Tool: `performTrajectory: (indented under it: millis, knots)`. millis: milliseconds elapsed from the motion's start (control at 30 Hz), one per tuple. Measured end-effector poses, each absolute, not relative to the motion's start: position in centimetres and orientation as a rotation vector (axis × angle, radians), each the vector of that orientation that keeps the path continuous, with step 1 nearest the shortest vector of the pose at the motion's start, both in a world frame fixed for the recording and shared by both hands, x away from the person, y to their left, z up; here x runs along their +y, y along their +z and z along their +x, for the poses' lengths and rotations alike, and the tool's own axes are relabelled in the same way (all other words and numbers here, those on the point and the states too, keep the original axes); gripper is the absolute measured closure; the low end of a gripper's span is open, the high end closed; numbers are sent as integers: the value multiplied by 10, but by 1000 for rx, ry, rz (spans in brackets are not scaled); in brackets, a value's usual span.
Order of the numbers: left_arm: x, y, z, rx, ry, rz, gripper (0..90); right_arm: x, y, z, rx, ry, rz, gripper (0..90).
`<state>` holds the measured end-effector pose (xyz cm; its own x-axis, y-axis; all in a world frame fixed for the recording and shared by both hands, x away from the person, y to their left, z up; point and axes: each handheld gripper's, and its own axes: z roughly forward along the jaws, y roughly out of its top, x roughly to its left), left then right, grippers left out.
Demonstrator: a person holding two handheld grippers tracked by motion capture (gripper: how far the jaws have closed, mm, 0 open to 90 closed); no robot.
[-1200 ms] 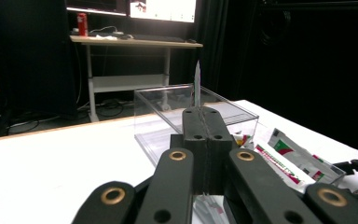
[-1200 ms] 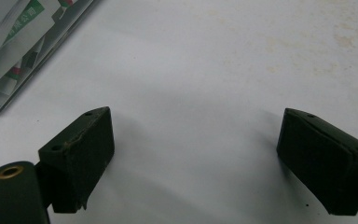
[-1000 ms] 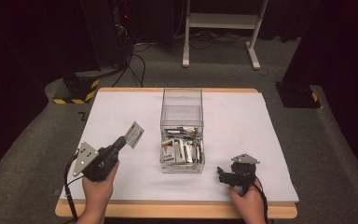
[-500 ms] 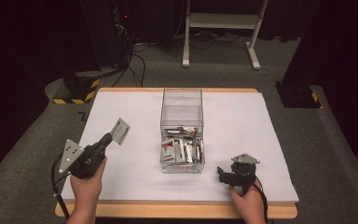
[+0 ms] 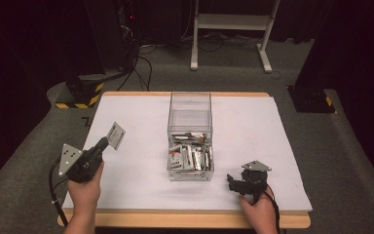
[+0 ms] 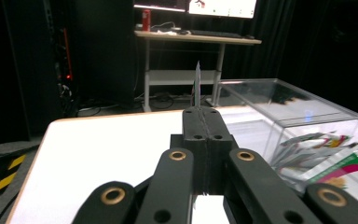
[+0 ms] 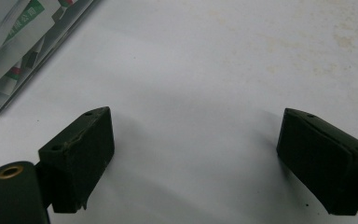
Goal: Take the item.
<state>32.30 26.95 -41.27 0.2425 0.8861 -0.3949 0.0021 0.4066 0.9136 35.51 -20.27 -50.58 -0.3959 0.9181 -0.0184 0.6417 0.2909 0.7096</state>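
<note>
A clear plastic box (image 5: pixel 190 114) stands in the middle of the white table (image 5: pixel 272 141), its front half holding several silver sachets (image 5: pixel 190 157). My left gripper (image 5: pixel 103 144) is near the table's left edge, shut on one silver sachet (image 5: pixel 116 135) that sticks up from its tips. In the left gripper view the jaws are pressed together, the sachet (image 6: pixel 197 86) stands edge-on above them, and the box (image 6: pixel 303 112) lies to the right. My right gripper (image 5: pixel 233 183) rests low on the table right of the box's front corner, jaws wide apart around bare table (image 7: pixel 193 135).
A corner of the box with sachets (image 7: pixel 14 51) shows at the top left of the right gripper view. Beyond the table are a white desk frame (image 5: pixel 229 29), cables on the floor, and a black-and-yellow striped block (image 5: pixel 80 92) at the left.
My left gripper has carried the sachet leftward, away from the box toward the table's left edge. The right gripper has stayed put.
</note>
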Motion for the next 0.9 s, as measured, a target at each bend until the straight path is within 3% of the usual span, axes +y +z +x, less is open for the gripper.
performTrajectory:
  millis: [900]
  knots:
    - [284, -466, 370, 1313, 759, 1016, 900, -203, -506, 355, 2137, 877, 1390, 111]
